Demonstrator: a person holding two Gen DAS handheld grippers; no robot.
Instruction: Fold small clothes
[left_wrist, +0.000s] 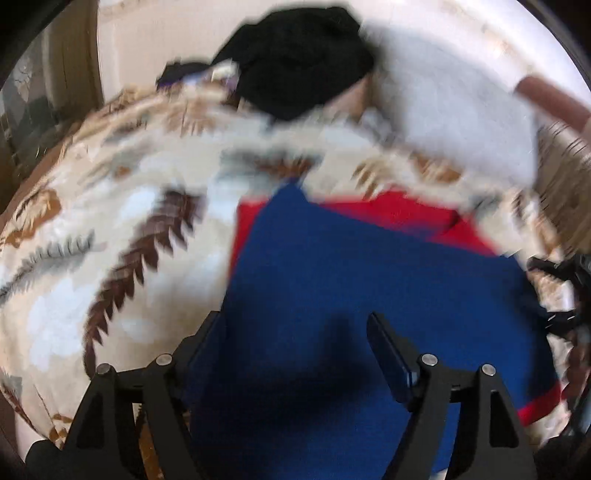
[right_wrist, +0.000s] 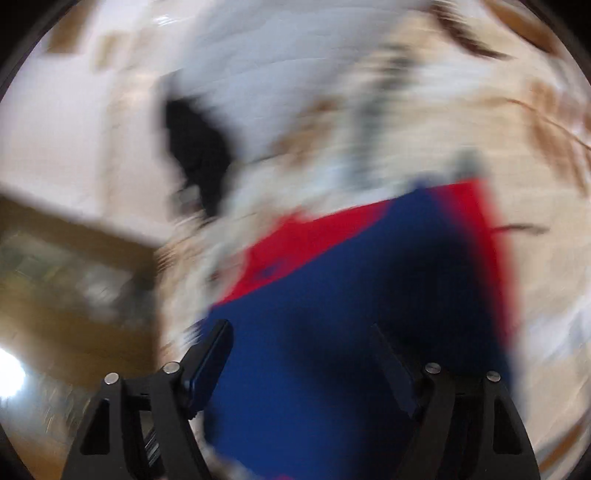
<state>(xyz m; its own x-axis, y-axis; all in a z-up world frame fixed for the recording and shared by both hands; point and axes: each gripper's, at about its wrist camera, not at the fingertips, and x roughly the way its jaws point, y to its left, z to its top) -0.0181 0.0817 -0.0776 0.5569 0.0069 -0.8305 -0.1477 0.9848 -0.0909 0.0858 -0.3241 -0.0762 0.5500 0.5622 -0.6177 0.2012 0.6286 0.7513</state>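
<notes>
On the leaf-print blanket (left_wrist: 122, 192), a blue and red garment (left_wrist: 332, 266) lies mid-fold.
Left view: left gripper (left_wrist: 291, 354) spread above the blue cloth, gripping nothing. Right view, blurred: right gripper (right_wrist: 303, 362) likewise spread; next, probably pinch an edge.

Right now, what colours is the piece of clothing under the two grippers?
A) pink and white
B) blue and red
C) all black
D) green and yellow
B: the garment lying on the leaf-patterned blanket is blue with red parts; the black clothing lies farther back.
</notes>
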